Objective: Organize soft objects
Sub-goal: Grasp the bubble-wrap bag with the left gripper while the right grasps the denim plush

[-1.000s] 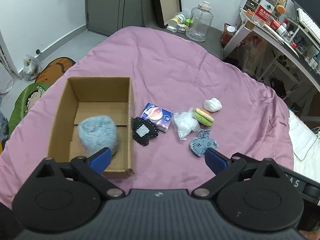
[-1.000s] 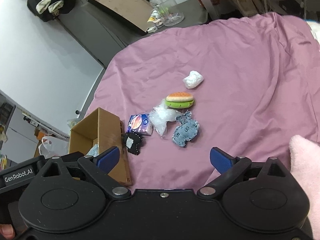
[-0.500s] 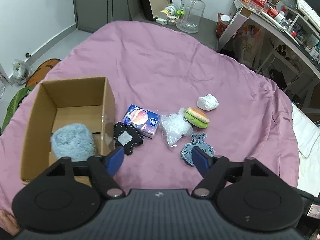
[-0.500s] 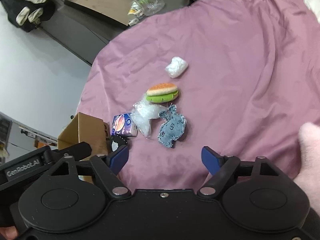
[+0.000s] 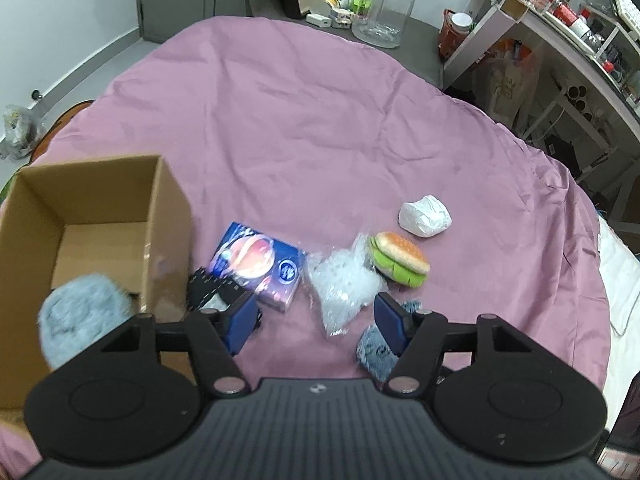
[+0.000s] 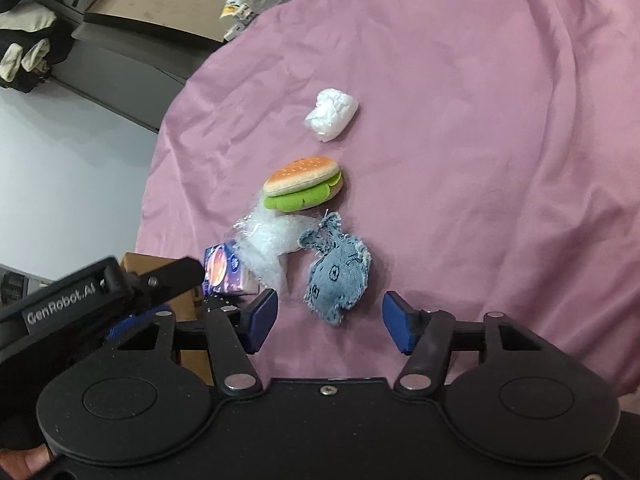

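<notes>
A cardboard box (image 5: pixel 168 216) on the pink bedspread holds a fluffy blue plush (image 5: pixel 80 320). Right of it lie a black patch (image 5: pixel 202 292), a blue tissue pack (image 5: pixel 256 266), a clear plastic bag (image 5: pixel 340 284), a plush burger (image 5: pixel 400 260), a white wad (image 5: pixel 425 216) and a denim toy (image 5: pixel 374 352). My left gripper (image 5: pixel 316 322) is open and empty, just short of the plastic bag. My right gripper (image 6: pixel 330 320) is open and empty, its jaws either side of the denim toy (image 6: pixel 338 276). The burger (image 6: pixel 304 184), bag (image 6: pixel 266 240) and wad (image 6: pixel 332 114) lie beyond it.
The left gripper's body (image 6: pixel 100 292) shows at the left of the right wrist view, over the box. A large clear jug (image 5: pixel 384 8) and small items stand on the floor past the bed. A cluttered desk (image 5: pixel 560 32) stands at the right.
Both grippers have moved forward and down toward the objects. The left has shifted right, from the box toward the plastic bag. The right has closed in on the denim toy.
</notes>
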Demonstrator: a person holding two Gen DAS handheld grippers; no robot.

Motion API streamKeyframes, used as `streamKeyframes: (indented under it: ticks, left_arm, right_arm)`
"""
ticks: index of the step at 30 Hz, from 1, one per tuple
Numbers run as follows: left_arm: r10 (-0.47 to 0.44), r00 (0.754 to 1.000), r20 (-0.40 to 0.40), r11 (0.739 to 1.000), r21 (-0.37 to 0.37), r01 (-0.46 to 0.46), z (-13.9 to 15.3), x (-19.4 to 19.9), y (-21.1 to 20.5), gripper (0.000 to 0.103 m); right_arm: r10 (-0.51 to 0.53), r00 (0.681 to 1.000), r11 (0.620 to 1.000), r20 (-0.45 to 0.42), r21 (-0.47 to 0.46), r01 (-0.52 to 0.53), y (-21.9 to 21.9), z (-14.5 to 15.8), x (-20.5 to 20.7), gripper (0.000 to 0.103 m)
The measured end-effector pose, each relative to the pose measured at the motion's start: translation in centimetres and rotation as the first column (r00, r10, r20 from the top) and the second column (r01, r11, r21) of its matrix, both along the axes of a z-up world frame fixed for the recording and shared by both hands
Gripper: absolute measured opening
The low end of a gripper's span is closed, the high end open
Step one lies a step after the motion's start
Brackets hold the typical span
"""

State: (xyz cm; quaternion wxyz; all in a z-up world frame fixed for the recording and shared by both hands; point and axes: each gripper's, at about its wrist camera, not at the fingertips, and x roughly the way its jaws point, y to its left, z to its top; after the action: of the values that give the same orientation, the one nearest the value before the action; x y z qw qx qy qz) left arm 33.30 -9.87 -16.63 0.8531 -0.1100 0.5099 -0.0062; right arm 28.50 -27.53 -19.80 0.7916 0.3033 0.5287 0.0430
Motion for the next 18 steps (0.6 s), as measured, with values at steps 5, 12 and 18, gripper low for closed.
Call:
streamKeyframes:
  ticks: [5,12,18]
  left_arm:
    - [-0.022,0.999,-0.023,1.000,-0.013,0.022,-1.9,1.8,-0.6,0.064]
    - [-0.043,0.996,-0.077,0.998,-0.052,0.039,-4.8,3.9,-1.6,0.064]
    - [-0.037,0.995,-0.089,0.997,-0.069,0.031,-6.1,5.5,-2.0,0.054]
  right_arm:
    - [0.002,0.999,1.000,-0.032,-0.003,-0.002,0.0,-1.5,1.0,0.056]
    - [0.016,0.998,1.000,-0.057,-0.026,-0.018,0.4,-2.7,2.0,0.033]
    - [0.026,0.997,0.999,-0.071,-0.042,-0.029,0.1,-2.8,2.3,0.023]
